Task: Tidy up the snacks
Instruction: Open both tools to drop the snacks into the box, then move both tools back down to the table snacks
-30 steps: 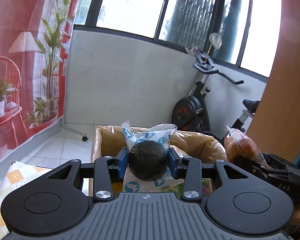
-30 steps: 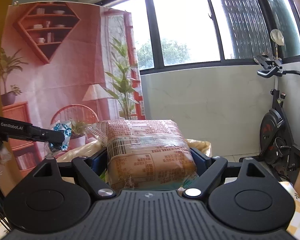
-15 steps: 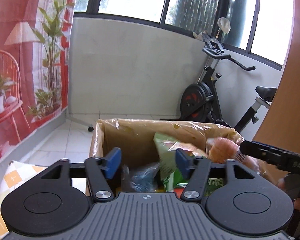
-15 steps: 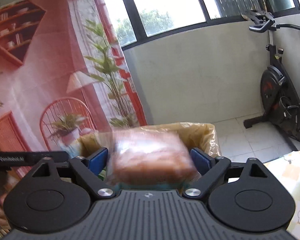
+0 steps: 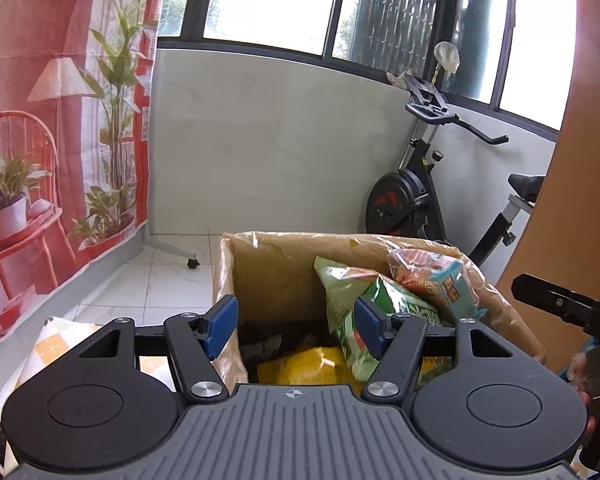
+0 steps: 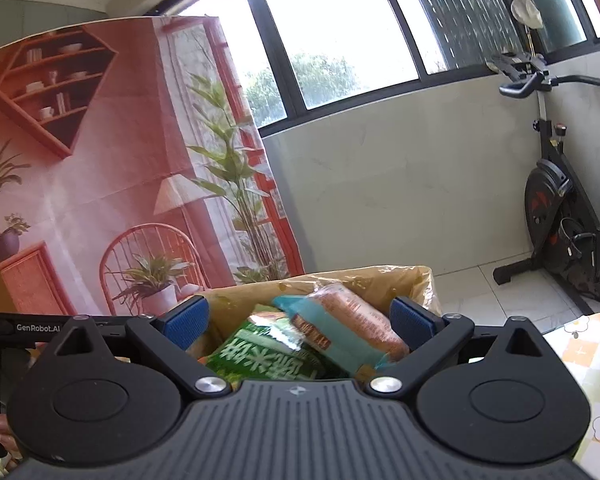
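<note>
Between the left gripper (image 5: 294, 326) fingers nothing is held: jaws partly apart, blue pads clear of everything, with the cardboard box (image 5: 268, 264) mouth directly ahead and below. Just past the right-hand pad stands the green snack bag (image 5: 364, 312); lower down between the fingers lie a yellow packet (image 5: 308, 366) and something dark I can't identify. Right gripper (image 6: 300, 318) is spread wide and also empty. The orange-and-teal bread pack (image 6: 348, 328) lies between its fingers but beyond the pads, leaning on the green bag, near the box's right wall. Both grippers look done with their drop, so snacks are in the box. Risk, as I read it: the bread pack sits high, close to the rim, propped on a loose bag. A finger clipping either one on the way out could tip it over the edge. The box looks fairly full, so more items may slide off the pile. Beyond the box: tiled floor, exercise bike (image 5: 416, 200).
</note>
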Available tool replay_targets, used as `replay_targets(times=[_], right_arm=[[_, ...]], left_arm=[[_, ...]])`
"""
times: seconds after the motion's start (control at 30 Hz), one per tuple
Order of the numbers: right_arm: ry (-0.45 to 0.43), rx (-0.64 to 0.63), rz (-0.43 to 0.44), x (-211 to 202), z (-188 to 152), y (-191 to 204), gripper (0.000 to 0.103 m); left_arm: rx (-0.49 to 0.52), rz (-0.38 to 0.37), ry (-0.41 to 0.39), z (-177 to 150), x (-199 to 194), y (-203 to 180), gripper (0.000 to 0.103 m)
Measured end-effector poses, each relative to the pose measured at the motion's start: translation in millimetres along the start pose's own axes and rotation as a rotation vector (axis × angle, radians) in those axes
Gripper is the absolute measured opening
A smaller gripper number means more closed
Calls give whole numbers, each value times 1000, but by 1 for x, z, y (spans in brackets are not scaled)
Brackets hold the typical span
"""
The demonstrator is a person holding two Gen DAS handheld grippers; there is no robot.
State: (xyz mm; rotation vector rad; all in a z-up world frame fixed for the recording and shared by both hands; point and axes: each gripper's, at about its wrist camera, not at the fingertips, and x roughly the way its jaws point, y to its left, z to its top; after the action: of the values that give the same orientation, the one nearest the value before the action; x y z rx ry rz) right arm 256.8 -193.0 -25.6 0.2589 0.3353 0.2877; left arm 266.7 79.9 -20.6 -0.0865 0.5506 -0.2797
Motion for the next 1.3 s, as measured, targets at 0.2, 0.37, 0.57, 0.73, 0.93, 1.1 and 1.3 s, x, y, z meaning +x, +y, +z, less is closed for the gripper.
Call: replay_targets(times=[0.2, 0.37, 0.57, 0.73, 0.93, 1.1, 1.3], right_arm=[[-21, -48, 4, -26, -16, 16, 99], [-28, -87, -29, -44, -31, 25, 99], [-27, -112, -89, -62, -53, 23, 98], [5, -87, -137, -72, -75, 11, 98], [101, -79, -230, -80, -109, -5, 96], [197, -53, -337, -91, -144, -26, 88], [340, 33, -446, -99, -183, -50, 78]], left_arm=[[-23, -4, -9, -16, -23, 2, 67], [-23, -20, -30, -36, -40, -2, 67], [-58, -34, -18, -70, -49, -5, 67], [-127, -35, 42, -98, -38, -1, 68], [-167, -12, 120, -128, -26, 7, 67], [-203, 4, 165, -146, -24, 18, 67], [-232, 9, 209, -154, -16, 21, 67]])
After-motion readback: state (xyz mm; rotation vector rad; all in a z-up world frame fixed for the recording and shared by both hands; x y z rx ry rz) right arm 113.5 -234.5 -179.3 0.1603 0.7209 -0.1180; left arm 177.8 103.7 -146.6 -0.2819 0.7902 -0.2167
